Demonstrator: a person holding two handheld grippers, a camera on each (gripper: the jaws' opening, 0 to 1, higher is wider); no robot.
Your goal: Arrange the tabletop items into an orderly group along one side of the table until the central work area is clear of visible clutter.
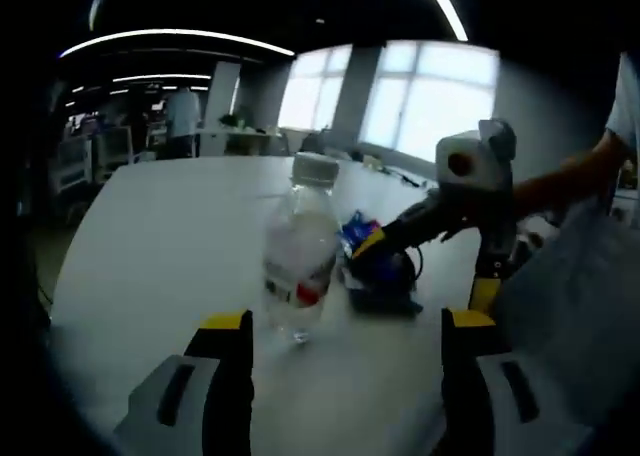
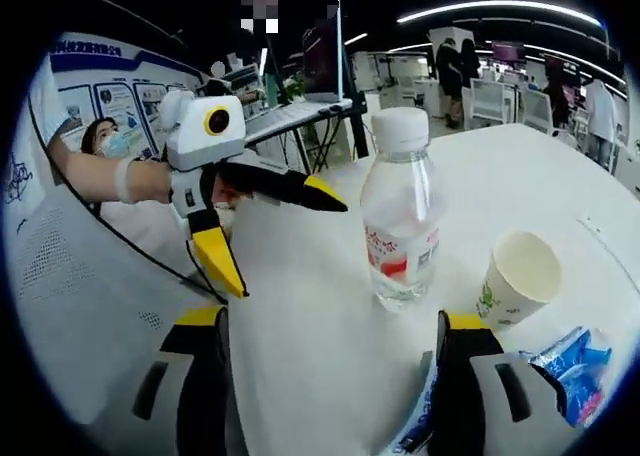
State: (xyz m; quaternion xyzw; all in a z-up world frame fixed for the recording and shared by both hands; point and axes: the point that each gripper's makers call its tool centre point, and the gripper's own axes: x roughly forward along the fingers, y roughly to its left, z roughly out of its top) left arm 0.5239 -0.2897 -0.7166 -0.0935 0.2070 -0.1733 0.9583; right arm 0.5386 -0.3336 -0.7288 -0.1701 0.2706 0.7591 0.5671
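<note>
— Clear plastic water bottle point(image 2: 400, 211) with white cap?
— Upright mid white tabletop point(image 2: 300, 356), paper cup point(image 2: 520, 276) at its 3 o'clock; crinkly blue wrapper point(image 2: 570, 366) partly cut off.
— Tools?
— Left tool point(image 1: 345, 321) and right tool point(image 2: 335, 321) both gape, empty.

Bright windows point(image 1: 420, 96) stood beyond the far edge of the white counter point(image 1: 170, 236), with curved ceiling light strips point(image 1: 175, 36) overhead. Posters point(image 2: 115, 101) hung on a wall, and people point(image 2: 455, 61) stood among distant desks
</note>
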